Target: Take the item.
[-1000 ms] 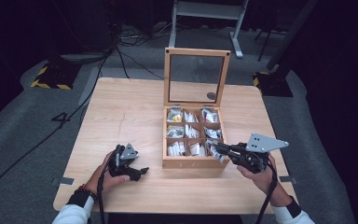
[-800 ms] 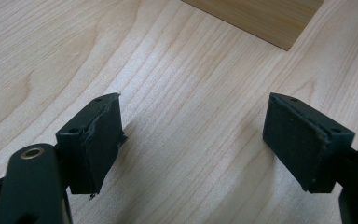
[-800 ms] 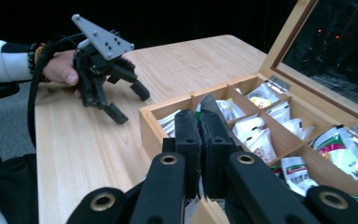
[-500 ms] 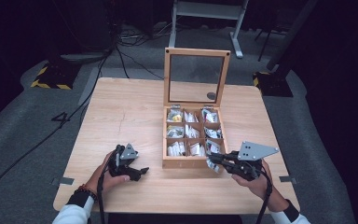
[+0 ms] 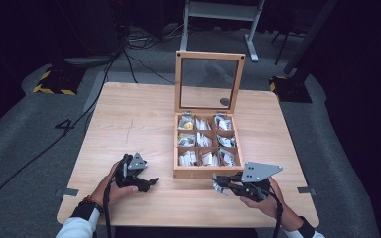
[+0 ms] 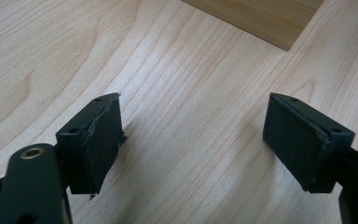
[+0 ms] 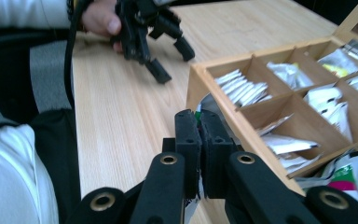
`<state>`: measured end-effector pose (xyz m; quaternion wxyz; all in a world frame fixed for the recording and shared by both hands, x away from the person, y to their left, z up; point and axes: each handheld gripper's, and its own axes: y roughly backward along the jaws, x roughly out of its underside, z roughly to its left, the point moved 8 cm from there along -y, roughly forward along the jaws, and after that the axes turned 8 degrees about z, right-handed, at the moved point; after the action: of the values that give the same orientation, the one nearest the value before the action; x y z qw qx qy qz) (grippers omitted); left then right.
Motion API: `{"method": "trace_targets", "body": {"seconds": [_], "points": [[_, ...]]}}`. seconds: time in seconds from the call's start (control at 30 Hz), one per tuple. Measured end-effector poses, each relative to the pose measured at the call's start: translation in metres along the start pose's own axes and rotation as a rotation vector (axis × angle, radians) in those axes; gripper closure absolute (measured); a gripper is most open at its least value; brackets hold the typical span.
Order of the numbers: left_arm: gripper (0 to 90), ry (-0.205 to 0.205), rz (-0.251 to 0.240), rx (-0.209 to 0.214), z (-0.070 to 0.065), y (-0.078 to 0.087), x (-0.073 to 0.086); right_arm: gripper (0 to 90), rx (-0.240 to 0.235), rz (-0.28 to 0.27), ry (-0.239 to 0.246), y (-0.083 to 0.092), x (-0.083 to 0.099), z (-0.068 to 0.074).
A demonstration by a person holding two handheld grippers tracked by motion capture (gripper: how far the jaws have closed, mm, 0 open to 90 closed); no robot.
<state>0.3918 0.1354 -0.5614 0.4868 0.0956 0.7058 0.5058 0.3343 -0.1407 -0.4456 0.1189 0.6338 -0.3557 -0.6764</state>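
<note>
At the front edge of the worktop (image 5: 129, 124), just outside the near wall of the wooden compartment box (image 5: 206, 173), a sachet (image 5: 222, 185) is clamped between the closed jaws of the right gripper (image 5: 223, 181). In the right gripper view the jaws press together on a thin white packet edge with green print (image 7: 197, 117); the packet's label cannot be read. The grip on one edge appears intended to let the sachet hang free of the box wall.

The box sits toward the right of the worktop, its glass-paned lid (image 5: 208, 82) standing upright at the rear so all compartments are accessible (each holds white sachets).

The left gripper (image 5: 149, 183) rests on the worktop to the left of the box, jaws open and empty, apparently parked clear of the working side.

Compared with one second ago, the right gripper has withdrawn from above the front-right compartments toward the person and now sits lower, in front of the box. The left gripper has not moved.
</note>
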Motion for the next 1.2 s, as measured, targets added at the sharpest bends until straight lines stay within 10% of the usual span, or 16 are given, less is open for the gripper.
{"method": "trace_targets", "body": {"seconds": [1.2], "points": [[20.3,0.001,0.001,0.0,0.0,0.0,0.0,85.7,0.006,0.206,0.02,-0.056,0.044,-0.002]]}}
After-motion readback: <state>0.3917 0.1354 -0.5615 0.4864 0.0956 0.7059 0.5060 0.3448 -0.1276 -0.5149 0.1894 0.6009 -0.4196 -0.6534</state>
